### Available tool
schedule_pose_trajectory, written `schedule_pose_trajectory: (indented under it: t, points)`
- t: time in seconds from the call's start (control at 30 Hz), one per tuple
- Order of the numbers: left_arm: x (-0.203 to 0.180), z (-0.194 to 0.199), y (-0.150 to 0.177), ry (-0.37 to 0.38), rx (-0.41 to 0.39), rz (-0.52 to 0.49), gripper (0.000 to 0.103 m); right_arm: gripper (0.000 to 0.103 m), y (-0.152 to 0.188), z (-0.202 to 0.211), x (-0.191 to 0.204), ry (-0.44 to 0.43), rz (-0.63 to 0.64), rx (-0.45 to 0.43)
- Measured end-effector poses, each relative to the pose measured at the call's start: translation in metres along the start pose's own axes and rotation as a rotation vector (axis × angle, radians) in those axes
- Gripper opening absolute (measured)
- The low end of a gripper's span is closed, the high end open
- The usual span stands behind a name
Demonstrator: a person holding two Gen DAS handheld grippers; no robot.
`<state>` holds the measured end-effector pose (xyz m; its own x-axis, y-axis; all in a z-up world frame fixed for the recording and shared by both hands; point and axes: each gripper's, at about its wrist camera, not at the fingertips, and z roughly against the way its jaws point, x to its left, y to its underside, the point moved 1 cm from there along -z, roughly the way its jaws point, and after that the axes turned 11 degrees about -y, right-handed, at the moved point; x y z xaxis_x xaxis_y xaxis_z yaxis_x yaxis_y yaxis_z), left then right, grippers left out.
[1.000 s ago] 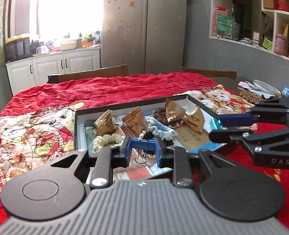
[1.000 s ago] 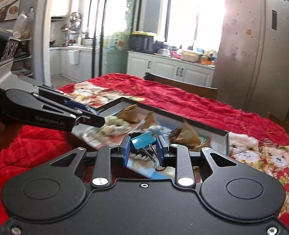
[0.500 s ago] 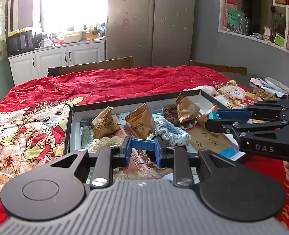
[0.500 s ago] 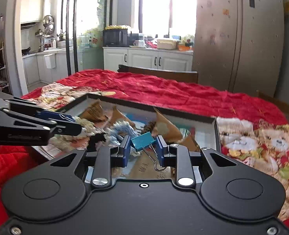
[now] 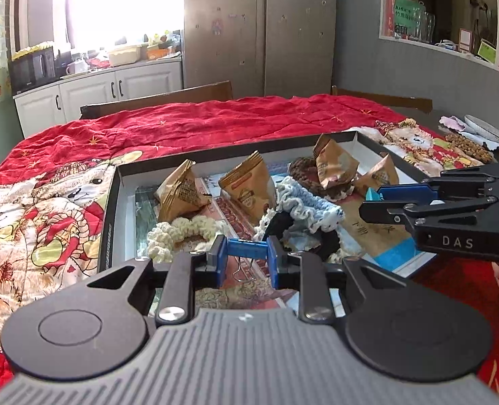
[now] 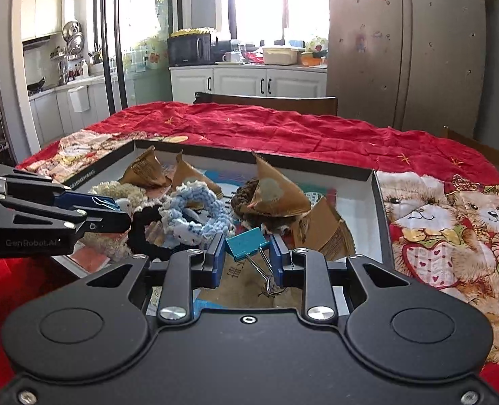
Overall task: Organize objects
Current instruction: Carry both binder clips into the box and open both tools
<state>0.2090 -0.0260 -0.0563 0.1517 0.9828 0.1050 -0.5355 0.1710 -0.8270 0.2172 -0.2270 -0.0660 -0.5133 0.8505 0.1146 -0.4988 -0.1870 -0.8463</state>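
A shallow black-rimmed tray (image 5: 109, 216) (image 6: 379, 202) lies on the red cloth and holds brown paper packets (image 5: 178, 192) (image 6: 276, 192), crocheted rings in cream (image 5: 178, 233), light blue (image 6: 195, 216) and brown, and printed paper. My left gripper (image 5: 246, 257) is shut on a dark blue binder clip (image 5: 246, 249) just over the tray's near edge. My right gripper (image 6: 246, 253) is shut on a teal binder clip (image 6: 246, 240) above the tray's near side, its wire handles hanging down. Each gripper also shows from the side in the other's view, the right (image 5: 371, 202) and the left (image 6: 114, 212).
A red quilt with cartoon animals (image 5: 40, 222) (image 6: 452, 229) covers the table. Wooden chair backs (image 5: 155, 99) (image 6: 266, 101) stand at the far edge. At the far right of the table lie a plate and small items (image 5: 479, 131). Behind are cabinets, a fridge and shelves.
Both grippers have come down and closer over the tray, each still holding its clip. The right gripper's view has swung from the tray's left corner toward its middle and levelled out.
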Motion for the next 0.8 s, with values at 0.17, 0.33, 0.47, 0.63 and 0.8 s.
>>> schedule_pose_trajectory:
  t: [0.17, 0.33, 0.47, 0.63, 0.8]
  points:
    - [0.000, -0.005, 0.003, -0.006, 0.009, -0.010, 0.028, 0.027, 0.001, -0.003, 0.001, -0.004, 0.003, 0.012]
    - [0.001, -0.011, 0.005, -0.010, 0.026, -0.012, 0.028, 0.027, 0.001, -0.007, 0.001, 0.000, -0.001, 0.023]
    - [0.001, -0.012, 0.005, -0.011, 0.027, -0.013, 0.028, 0.027, 0.001, -0.009, 0.001, 0.003, -0.005, 0.036]
    - [0.001, -0.013, 0.006, -0.013, 0.027, -0.018, 0.028, 0.027, 0.000, -0.013, 0.000, 0.004, -0.007, 0.060]
    - [0.002, -0.014, 0.005, -0.012, 0.032, -0.018, 0.028, 0.027, 0.000, -0.016, 0.000, 0.014, -0.010, 0.077]
